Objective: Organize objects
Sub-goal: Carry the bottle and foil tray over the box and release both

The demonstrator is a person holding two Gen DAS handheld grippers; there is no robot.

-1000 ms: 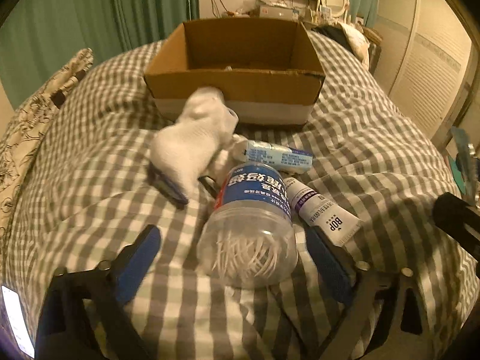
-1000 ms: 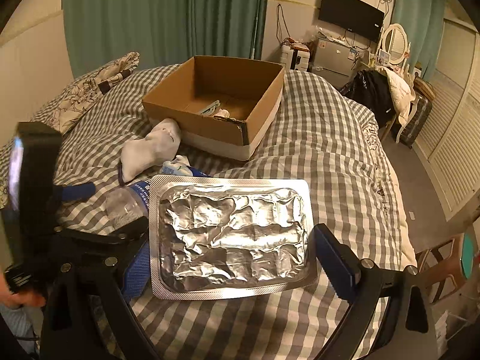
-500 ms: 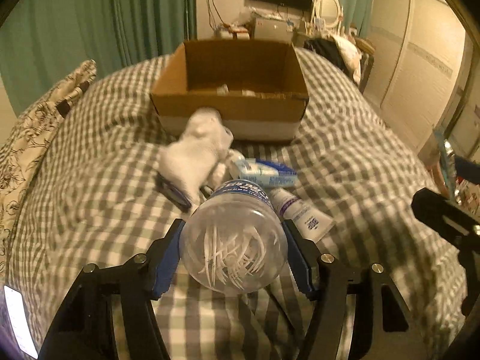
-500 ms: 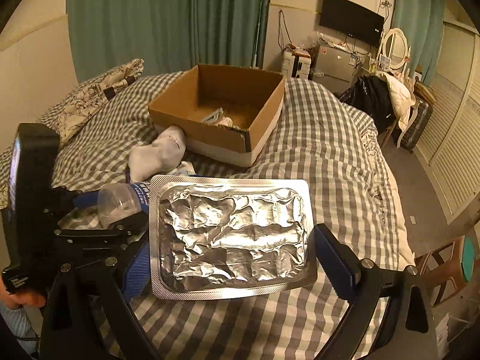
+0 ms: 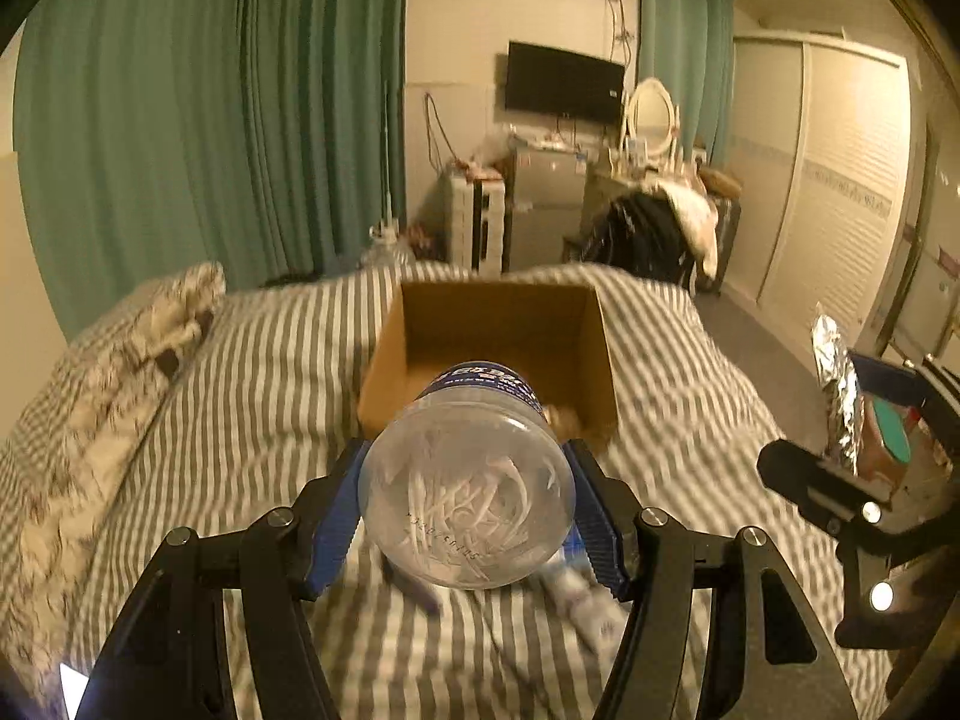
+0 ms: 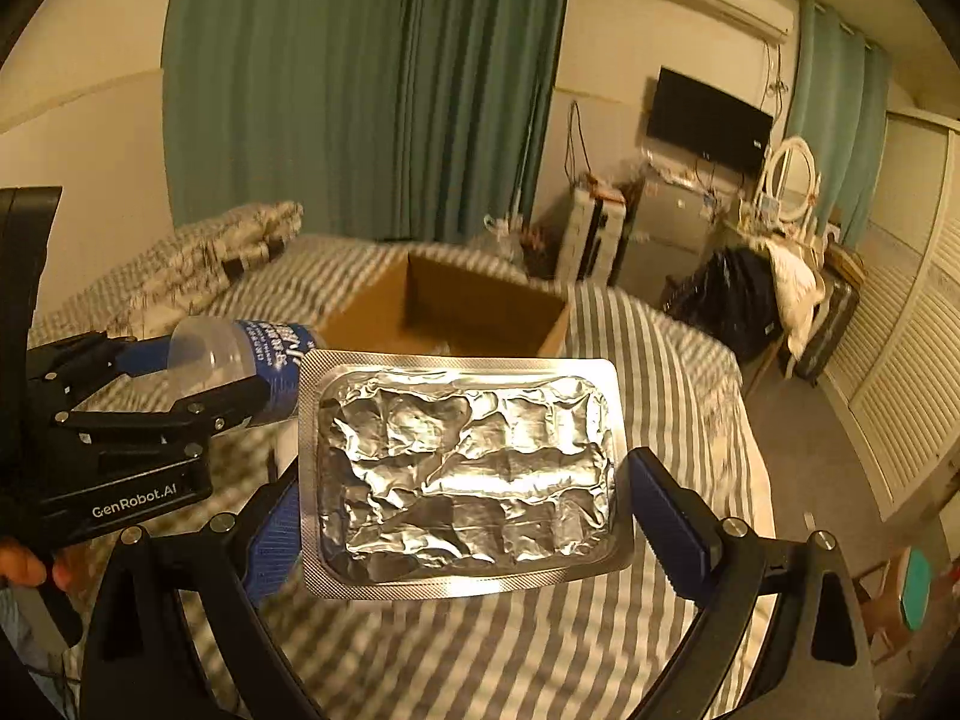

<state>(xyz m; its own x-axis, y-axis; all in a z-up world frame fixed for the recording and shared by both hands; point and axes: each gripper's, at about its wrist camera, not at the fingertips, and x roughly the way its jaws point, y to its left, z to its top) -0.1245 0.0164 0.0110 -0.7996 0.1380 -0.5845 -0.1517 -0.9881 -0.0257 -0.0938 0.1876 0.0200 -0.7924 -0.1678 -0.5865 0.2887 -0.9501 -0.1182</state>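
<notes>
My left gripper (image 5: 467, 525) is shut on a clear plastic jar of cotton swabs with a blue label (image 5: 468, 480) and holds it above the bed, its bottom facing the camera. The jar also shows in the right wrist view (image 6: 240, 354). My right gripper (image 6: 465, 516) is shut on a silver foil blister pack (image 6: 465, 468), held flat above the bed. The foil pack shows edge-on at the right of the left wrist view (image 5: 837, 384). The open cardboard box (image 5: 498, 348) lies ahead on the checked bedspread, also seen in the right wrist view (image 6: 444, 312).
A white tube (image 5: 591, 606) lies blurred on the bedspread (image 5: 252, 420) under the jar. A patterned pillow (image 5: 108, 372) is at the left. Green curtains, a TV, a dresser and a wardrobe stand beyond the bed.
My left gripper closed on the jar and lifted it off the bed toward the box. Both views have tilted up. My right gripper still holds the foil pack.
</notes>
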